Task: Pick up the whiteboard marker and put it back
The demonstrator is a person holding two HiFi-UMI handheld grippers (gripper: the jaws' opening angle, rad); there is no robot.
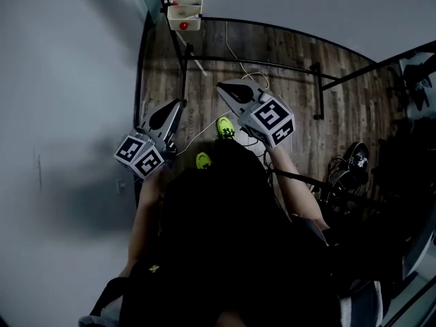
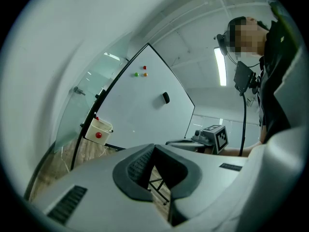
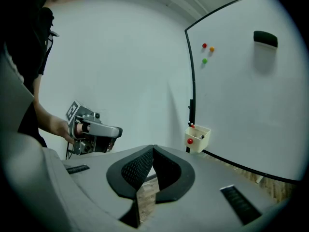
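A small white holder box (image 1: 184, 13) with a red dot on its front hangs at the left edge of the whiteboard (image 3: 241, 95). A red tip pokes up from the box (image 3: 197, 137), and I cannot tell whether it is the marker. My left gripper (image 1: 178, 104) and right gripper (image 1: 221, 86) hover side by side over the wooden floor, short of the box. Both are shut with nothing between the pads. The left gripper view has the box (image 2: 98, 129) to the left of its shut jaws (image 2: 154, 146). The right gripper view shows the box up and right of its jaws (image 3: 153, 149).
A black eraser (image 3: 265, 38) and three small coloured magnets (image 3: 206, 52) sit on the board. The board's black stand frame (image 1: 259, 63) and loose cables (image 1: 248, 73) lie on the floor ahead. A white wall (image 1: 61, 80) runs along the left. Dark chairs and gear (image 1: 354, 165) stand at right.
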